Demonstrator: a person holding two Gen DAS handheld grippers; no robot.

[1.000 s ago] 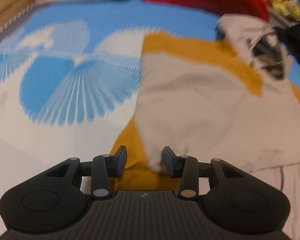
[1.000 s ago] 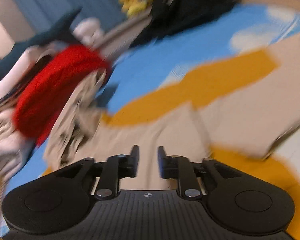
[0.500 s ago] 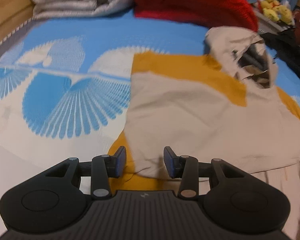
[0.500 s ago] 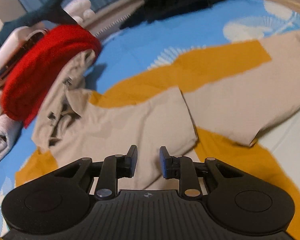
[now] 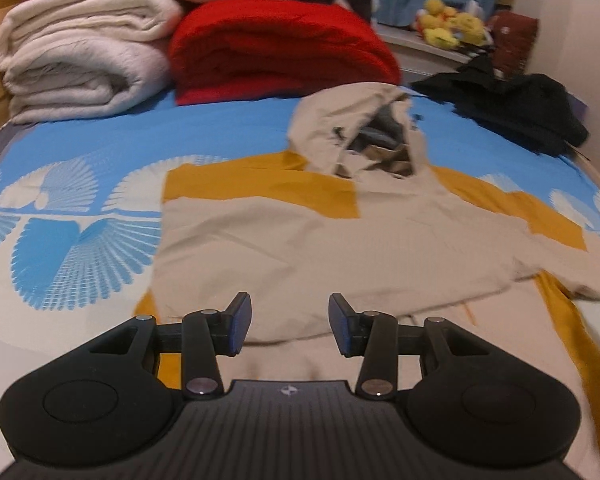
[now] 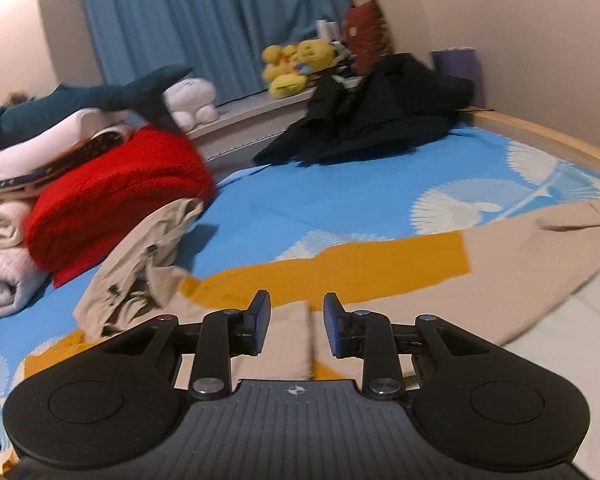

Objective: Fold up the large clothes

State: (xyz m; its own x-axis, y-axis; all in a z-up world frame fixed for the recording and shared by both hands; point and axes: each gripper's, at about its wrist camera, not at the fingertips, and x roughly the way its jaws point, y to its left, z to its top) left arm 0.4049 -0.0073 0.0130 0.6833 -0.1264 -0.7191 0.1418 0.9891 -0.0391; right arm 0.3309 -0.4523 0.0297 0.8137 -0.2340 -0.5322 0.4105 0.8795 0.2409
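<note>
Both grippers hung clear above the hoodie (image 5: 300,240) on the bed (image 5: 100,136).
Left gripper (image 5: 290,330) stood apart, gripping nothing; right gripper (image 6: 297,327) was opening (nothing between its pads).

The bed (image 5: 80,148) lies open at nine o'clock of the spread hoodie (image 5: 300,248), bare sheet all the way to the edge. At twelve o'clock the red blanket (image 5: 276,48) and the pale folded blankets (image 5: 76,60) wall off the head end. At two o'clock a heap of black clothes (image 5: 512,100) blocks the far corner, just before the wall.
</note>
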